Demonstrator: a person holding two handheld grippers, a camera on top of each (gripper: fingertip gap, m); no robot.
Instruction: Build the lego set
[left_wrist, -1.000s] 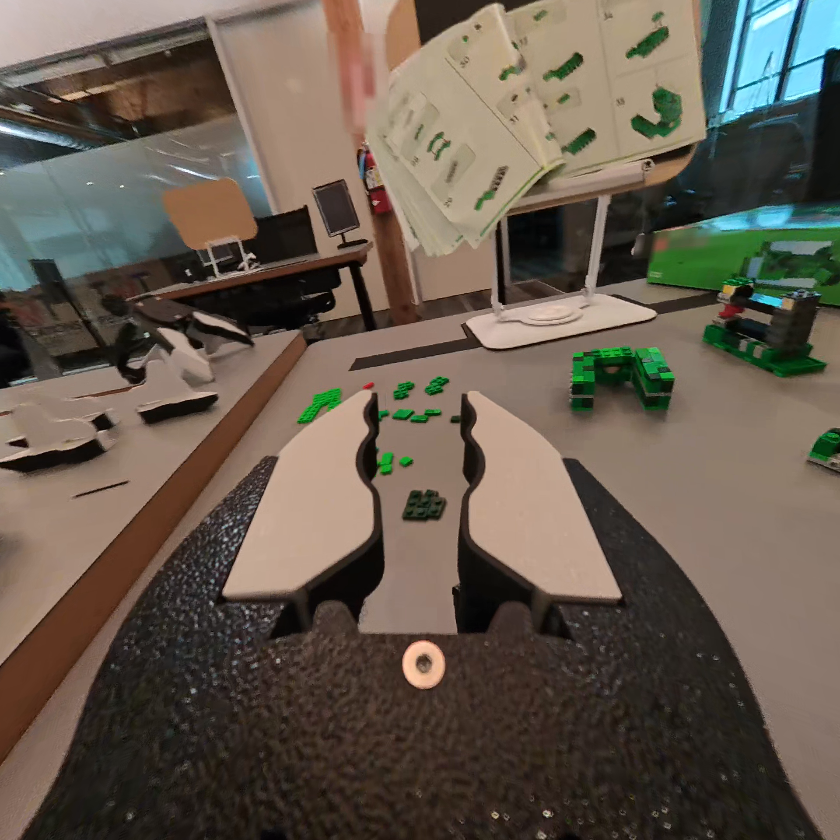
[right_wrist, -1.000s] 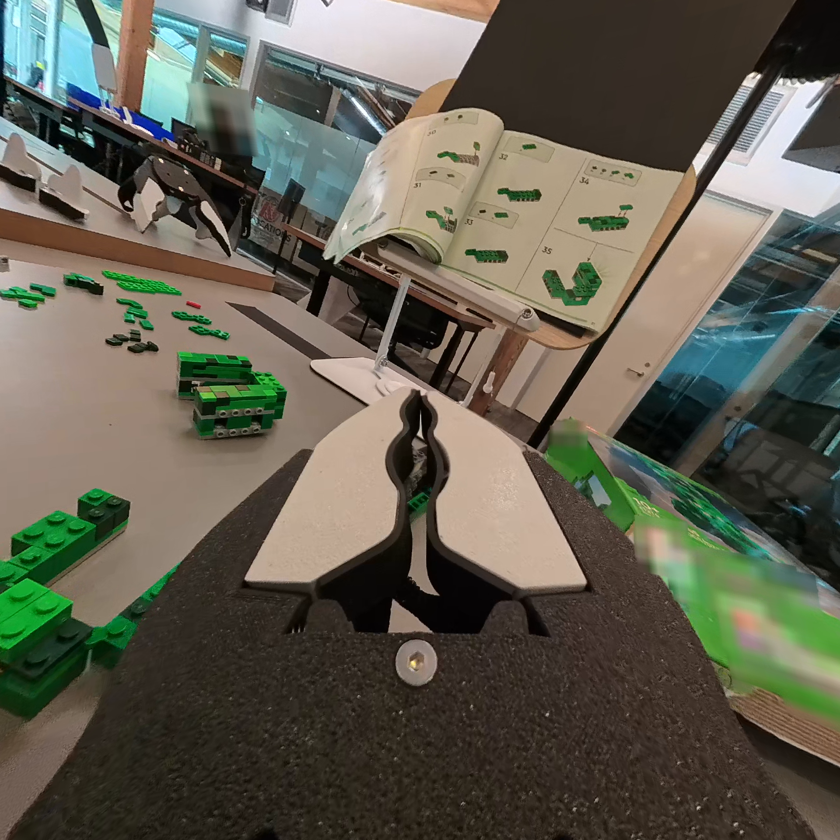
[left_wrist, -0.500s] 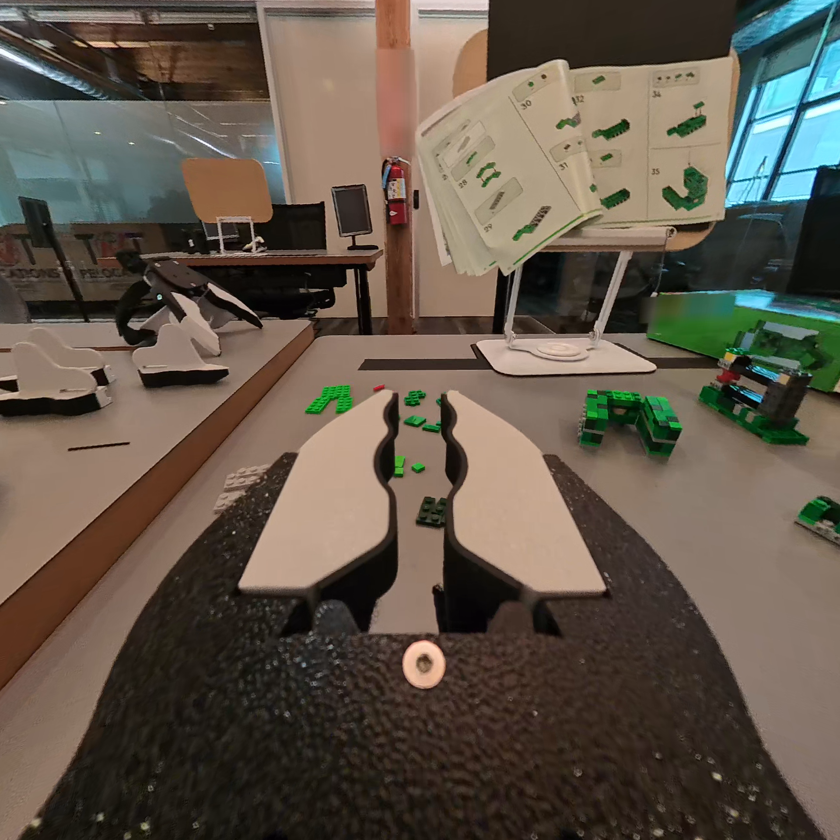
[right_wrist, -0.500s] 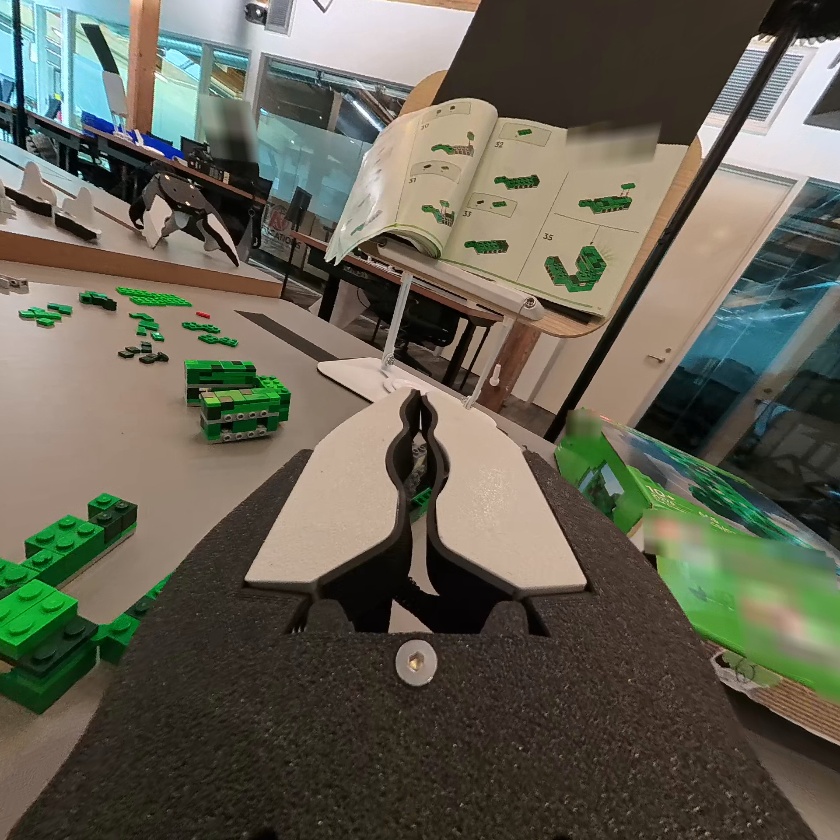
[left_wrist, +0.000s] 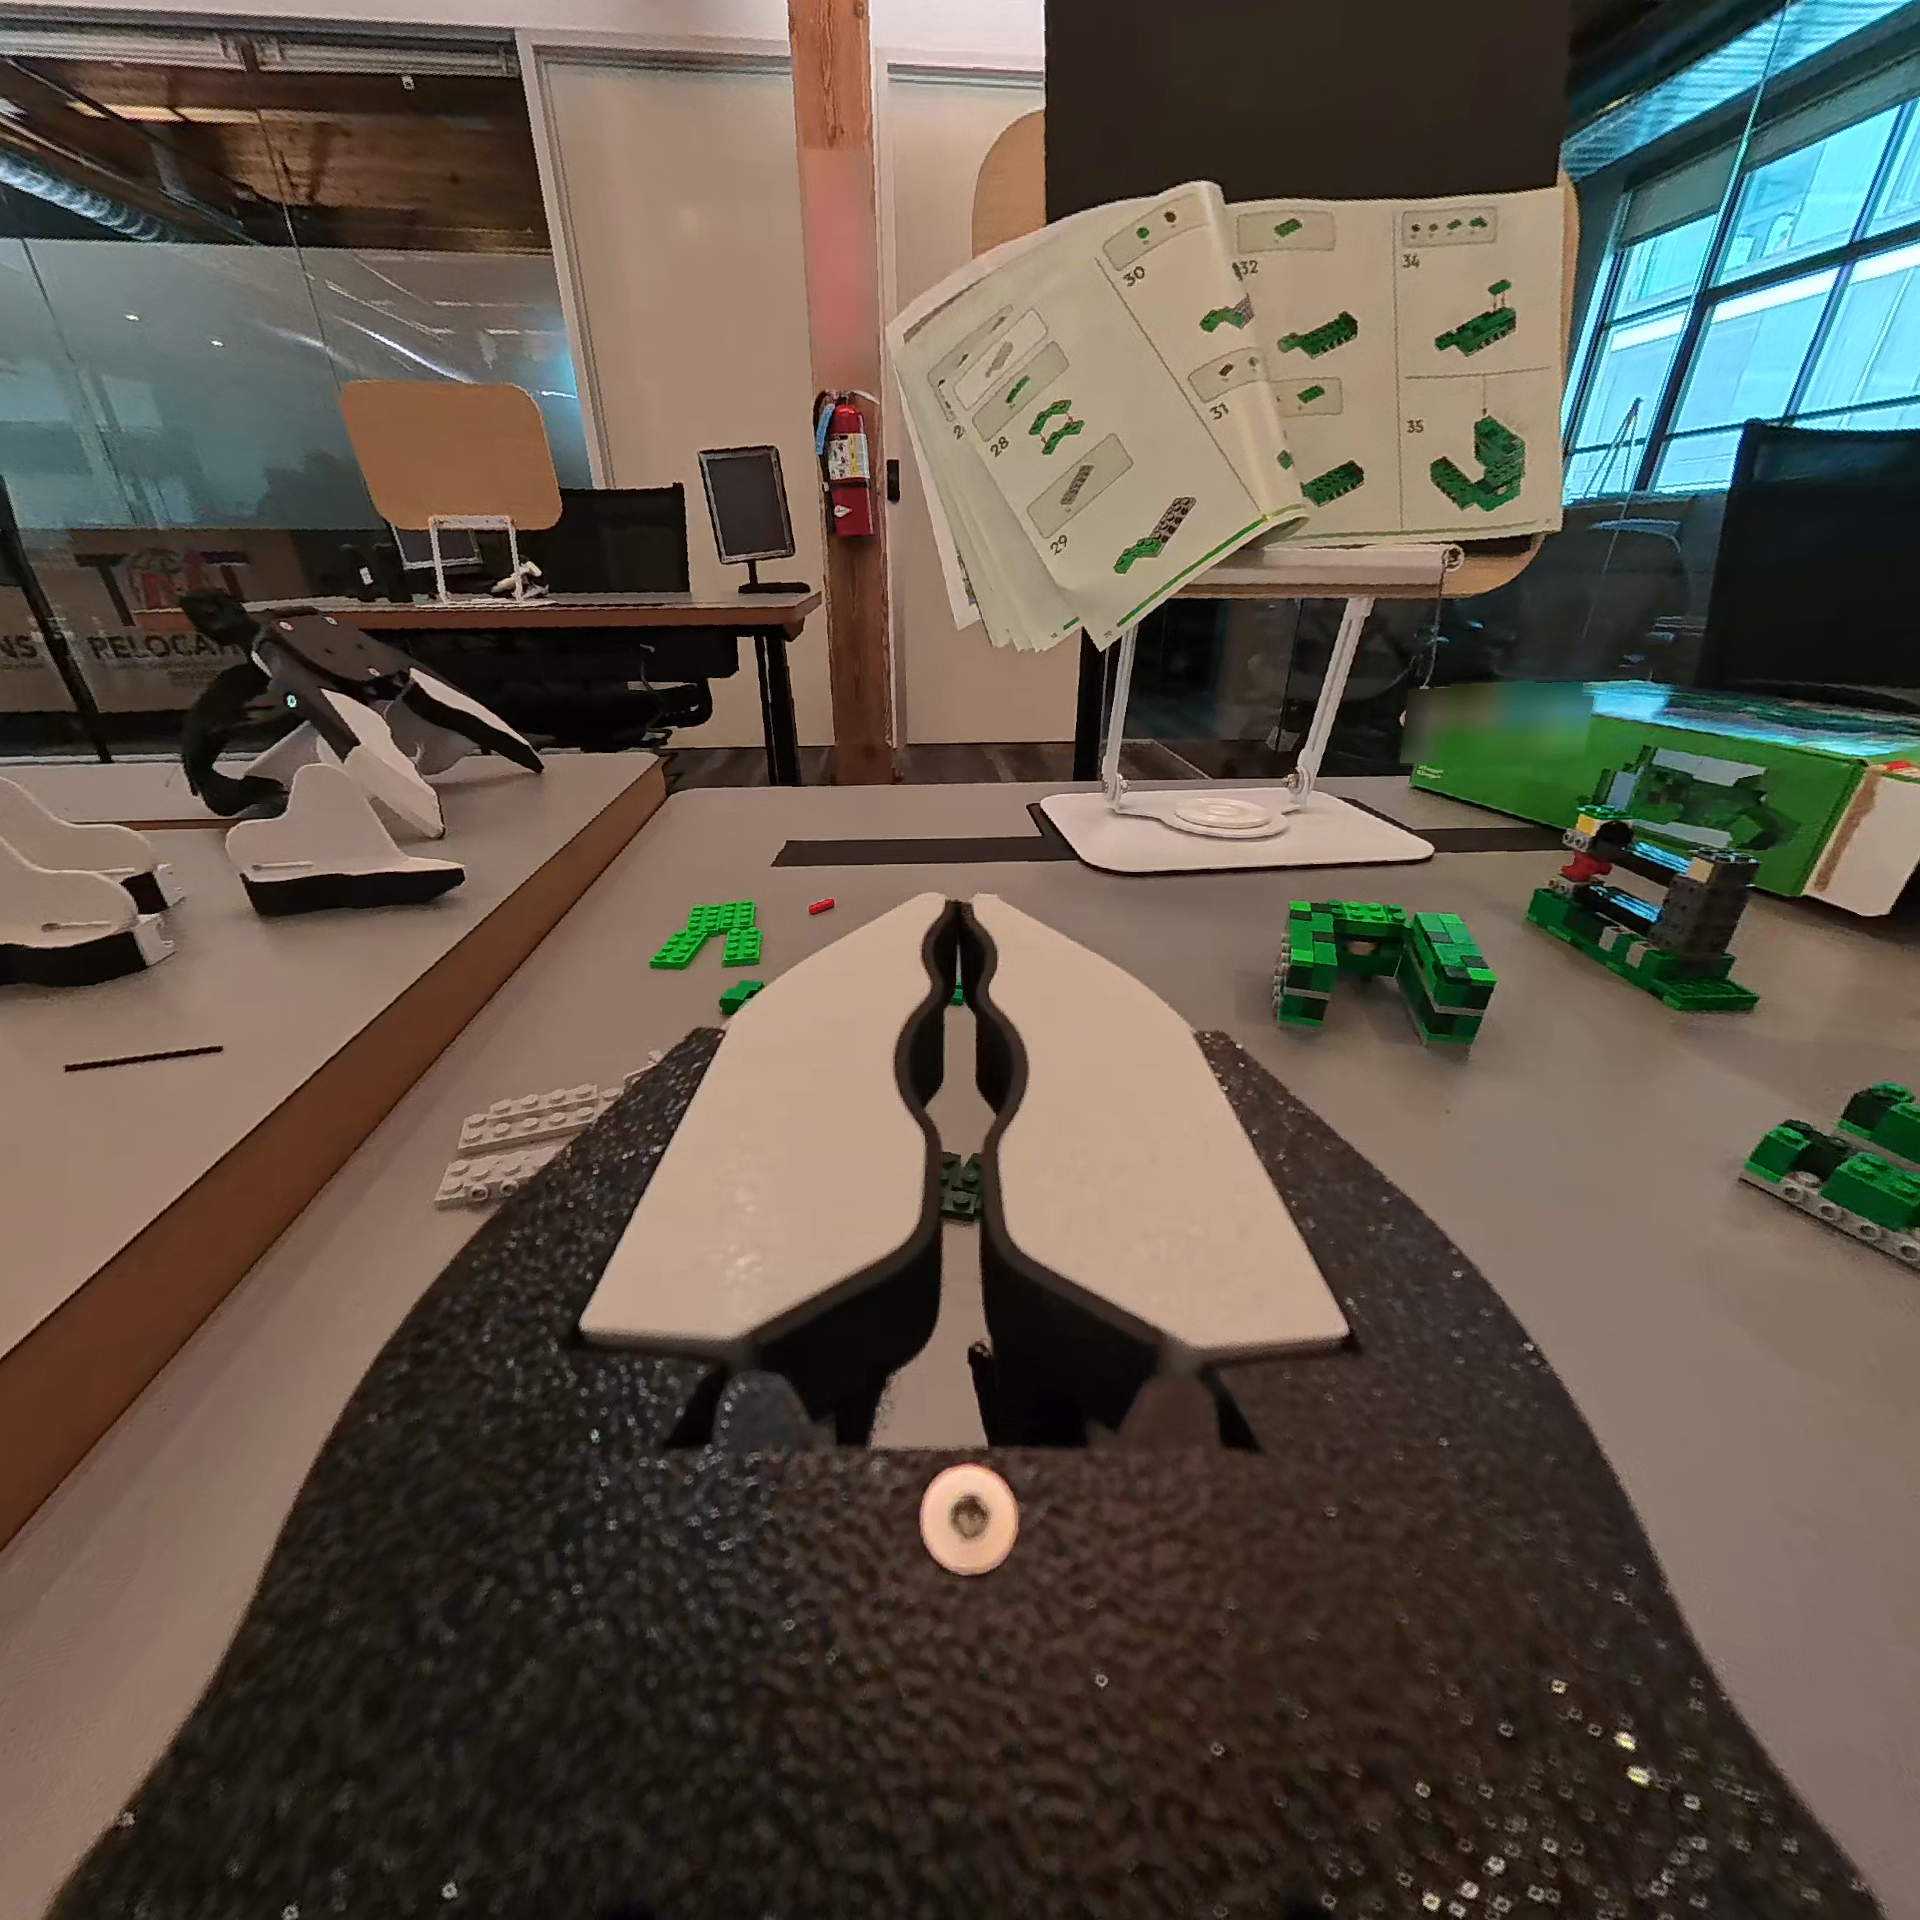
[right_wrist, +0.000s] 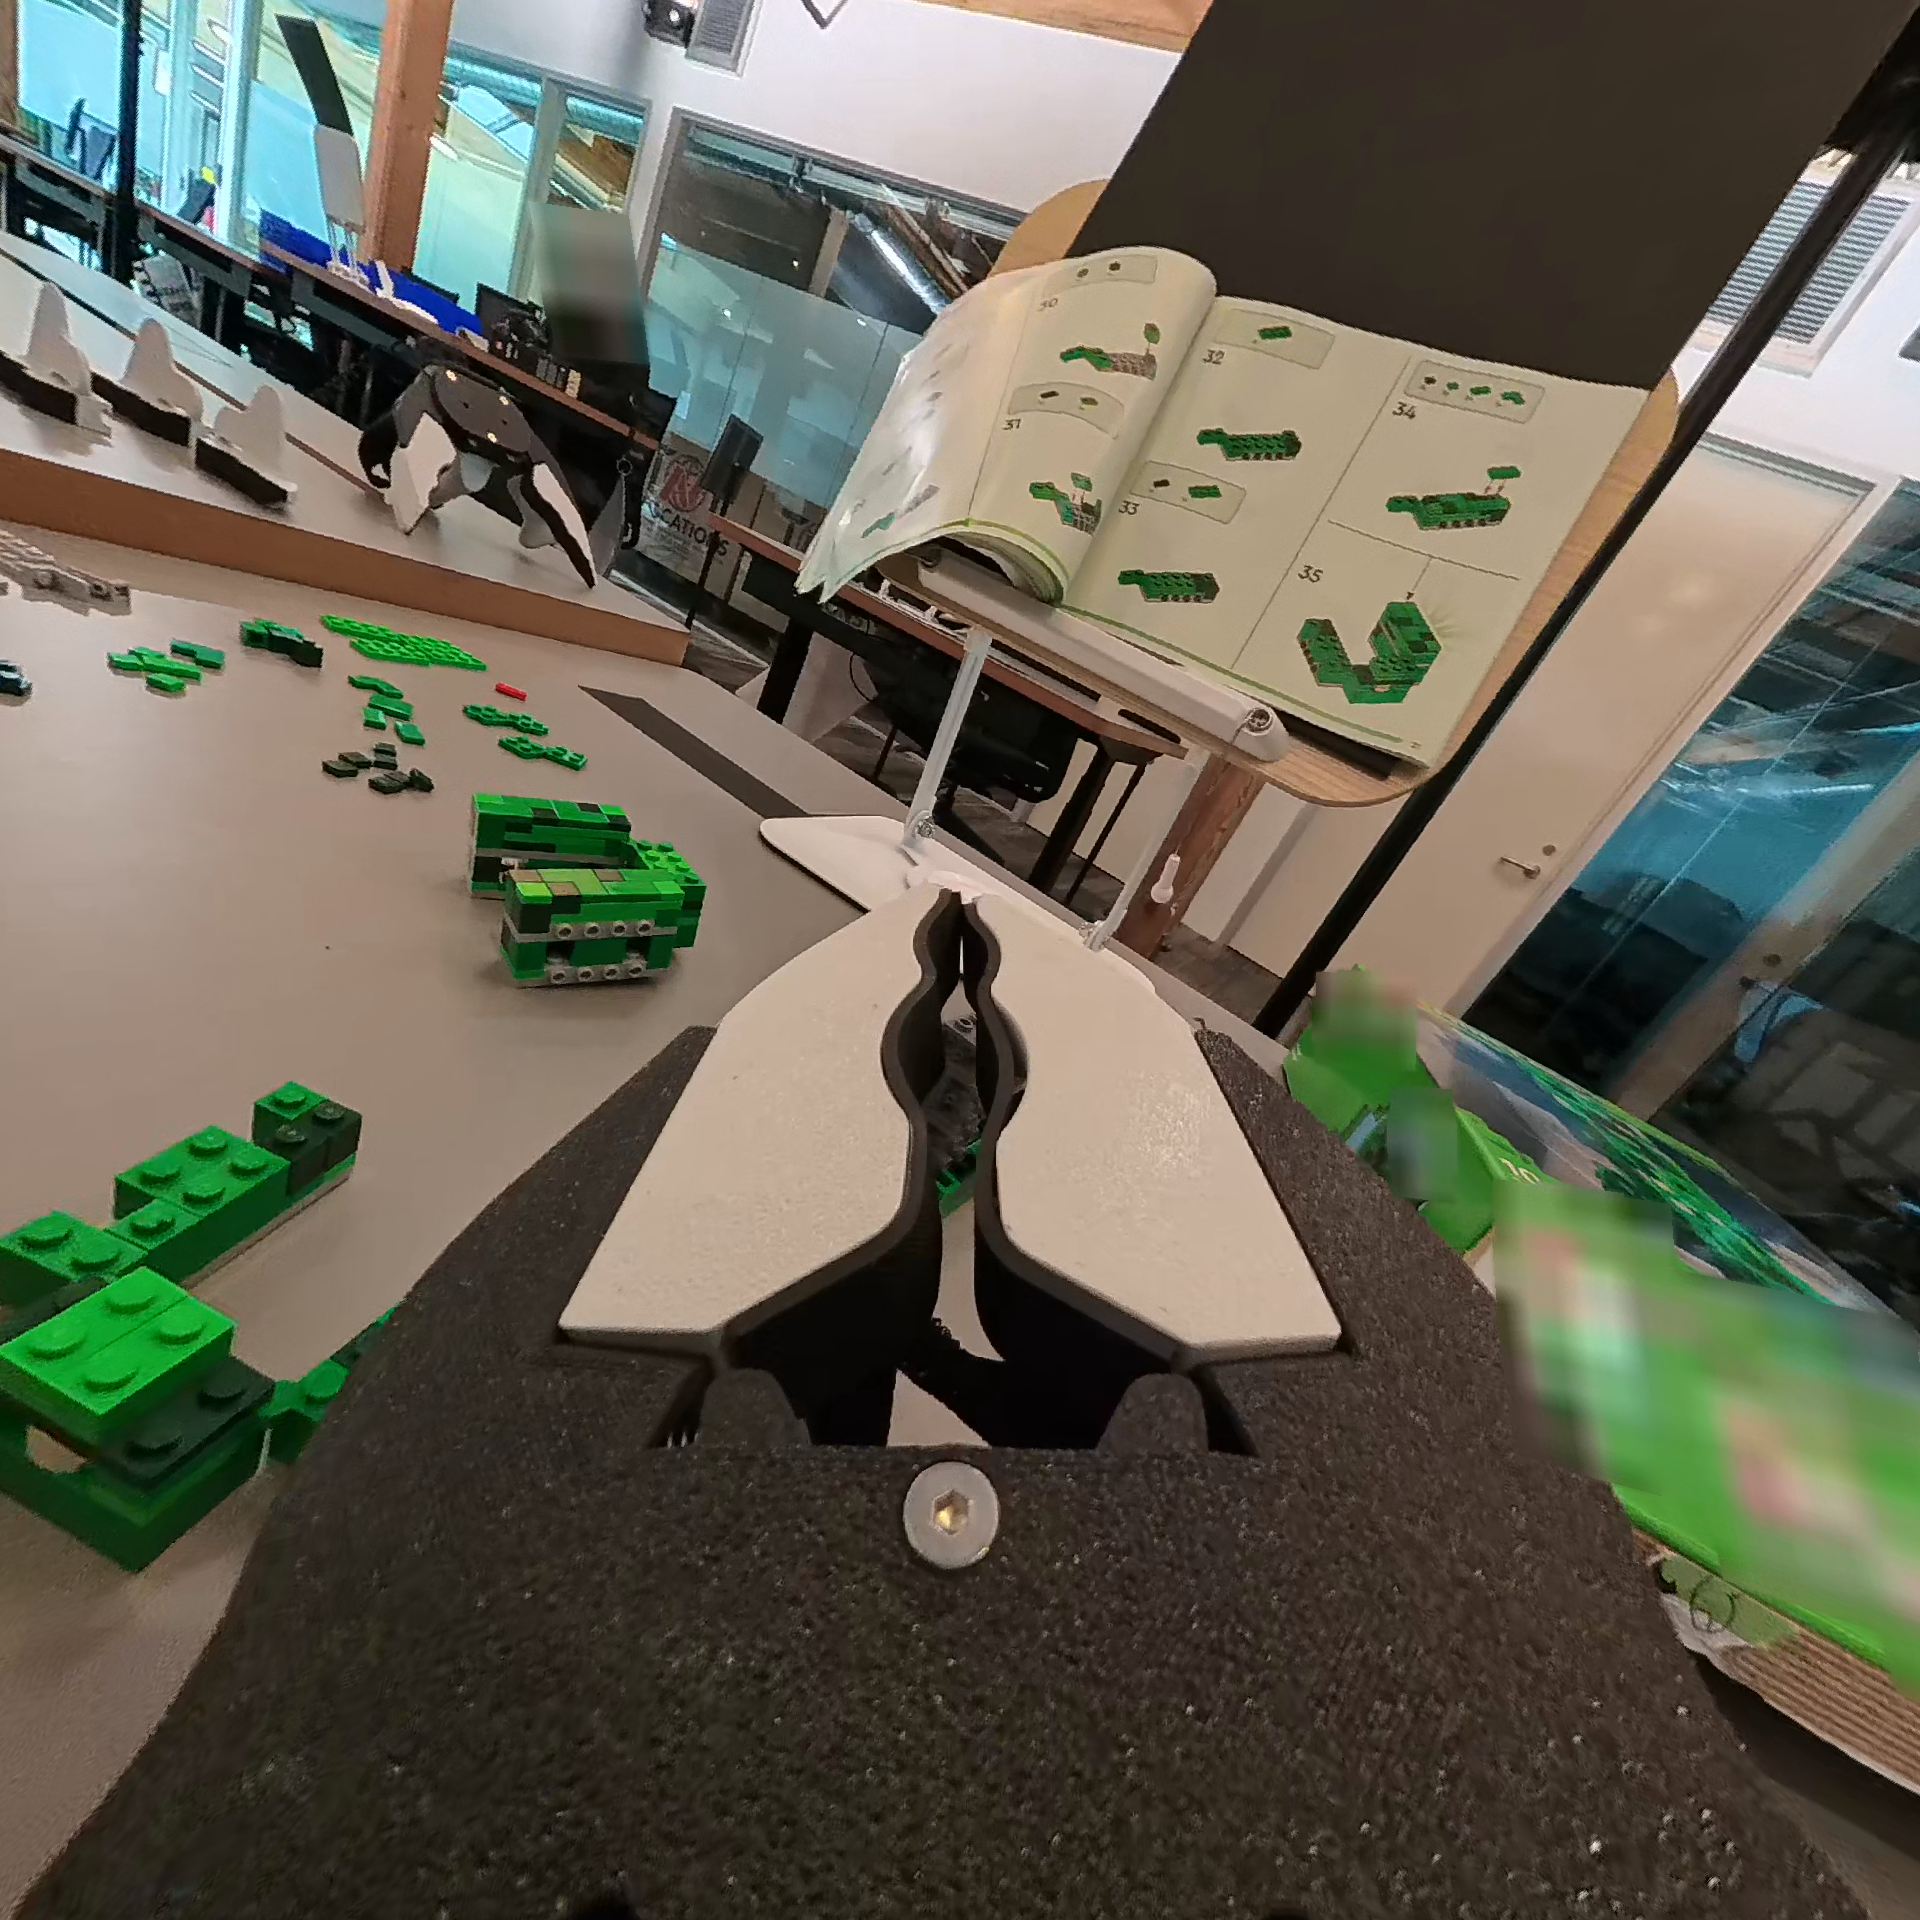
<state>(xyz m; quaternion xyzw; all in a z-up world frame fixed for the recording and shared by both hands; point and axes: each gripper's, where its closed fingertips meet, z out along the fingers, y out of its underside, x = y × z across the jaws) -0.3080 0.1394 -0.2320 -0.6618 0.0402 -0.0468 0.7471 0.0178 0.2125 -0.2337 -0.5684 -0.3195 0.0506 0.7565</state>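
My left gripper (left_wrist: 961, 916) is shut, its tips touching, low over the grey table (left_wrist: 1558, 1299). A dark green plate (left_wrist: 961, 1184) shows on the table through the gap behind the tips. Loose green plates (left_wrist: 717, 930) lie just ahead to the left. A green U-shaped build (left_wrist: 1382, 966) stands ahead to the right, also in the right wrist view (right_wrist: 587, 883). My right gripper (right_wrist: 961, 920) is shut with nothing clearly in it. A flat green brick assembly (right_wrist: 135, 1309) lies to its left. The open instruction booklet (right_wrist: 1247, 488) rests on a white stand.
A dark and green build (left_wrist: 1652, 925) and the green set box (left_wrist: 1683, 769) sit at the far right. Light grey plates (left_wrist: 530, 1132) lie near a raised platform (left_wrist: 260, 1039) on the left that holds a spare gripper (left_wrist: 343, 707). Small green pieces (right_wrist: 405, 644) are scattered far left. The grippers' ends are close to 35 centimeters from one another. My right gripper is the nearer one to the green U-shaped build (left_wrist: 1382, 966): about 20 centimeters, against 25 centimeters.
My left gripper has closed from open to shut and its view has levelled out. My right gripper stayed shut and shifted only slightly.
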